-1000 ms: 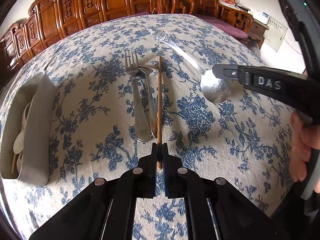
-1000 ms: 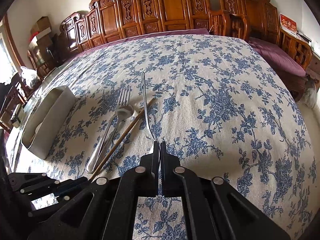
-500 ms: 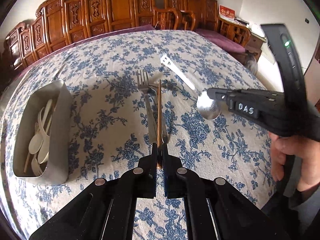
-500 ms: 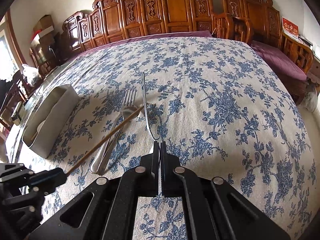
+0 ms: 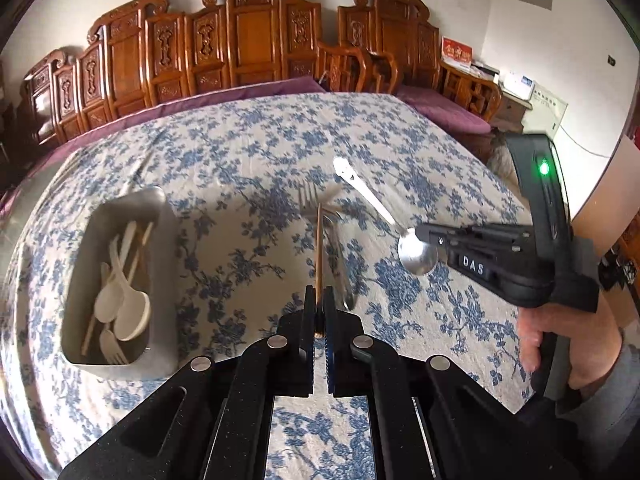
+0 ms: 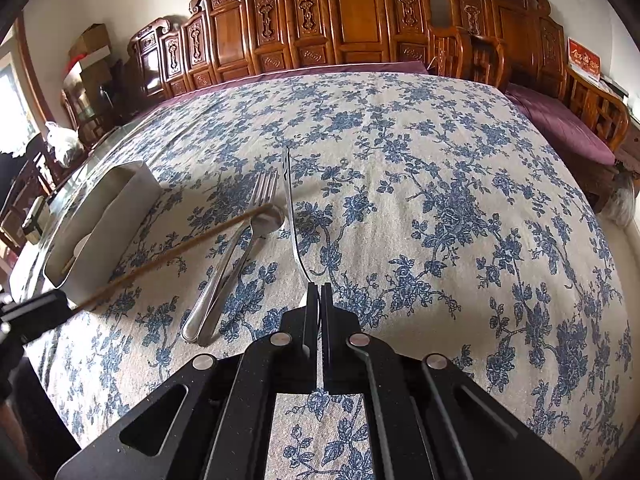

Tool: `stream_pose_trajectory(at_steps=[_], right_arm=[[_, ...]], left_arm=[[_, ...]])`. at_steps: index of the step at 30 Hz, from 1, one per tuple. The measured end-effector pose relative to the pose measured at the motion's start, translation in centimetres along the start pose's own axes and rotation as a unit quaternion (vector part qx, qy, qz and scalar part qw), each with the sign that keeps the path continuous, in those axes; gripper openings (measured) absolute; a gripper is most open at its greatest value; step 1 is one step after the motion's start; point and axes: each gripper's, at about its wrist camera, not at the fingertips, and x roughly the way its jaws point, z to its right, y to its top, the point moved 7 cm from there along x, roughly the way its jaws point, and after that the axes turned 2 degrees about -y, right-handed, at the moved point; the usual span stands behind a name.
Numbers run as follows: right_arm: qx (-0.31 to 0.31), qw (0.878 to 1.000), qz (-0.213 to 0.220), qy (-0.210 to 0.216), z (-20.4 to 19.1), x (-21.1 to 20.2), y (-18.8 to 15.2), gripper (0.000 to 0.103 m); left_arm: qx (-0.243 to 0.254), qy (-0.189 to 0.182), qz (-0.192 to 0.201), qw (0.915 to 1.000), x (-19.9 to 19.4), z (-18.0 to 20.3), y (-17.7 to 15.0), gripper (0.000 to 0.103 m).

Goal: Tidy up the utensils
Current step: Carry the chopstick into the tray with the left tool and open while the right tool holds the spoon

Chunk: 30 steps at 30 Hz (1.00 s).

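Observation:
My left gripper [image 5: 319, 297] is shut on the near end of a brown wooden chopstick [image 5: 319, 252], which hangs above the flowered tablecloth [image 5: 248, 152] and points away from me. From the right wrist view the chopstick [image 6: 172, 256] slants over the table from the left gripper [image 6: 60, 302]. My right gripper [image 6: 319, 292] is shut on a metal spoon [image 6: 290, 208] near its bowl, handle pointing away. The left wrist view shows that spoon [image 5: 418, 258] held in the air by the right gripper [image 5: 420, 235]. A metal fork [image 6: 228, 268] and a second spoon [image 6: 269, 216] lie side by side on the cloth.
A steel tray [image 5: 164, 276] at the left holds white plastic spoons, a plastic fork and chopsticks; the right wrist view shows it side-on [image 6: 108, 216]. Carved wooden chairs [image 5: 256, 40] with purple cushions line the far edge. A hand [image 5: 540, 332] grips the right tool's handle.
My left gripper has risen with the chopstick, lifting it clear of the cloth, and the tray's inside has come into view. The right gripper and its spoon have stayed put.

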Motion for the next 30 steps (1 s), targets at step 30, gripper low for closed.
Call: stream_pose_trajectory(at_steps=[30], right_arm=[[-0.022,1.0,-0.006,0.007,-1.5,0.6,-0.5,0.002]], left_arm=[[0.008,0.072,-0.103,0.992,5.6,-4.9,-5.6,0.026]])
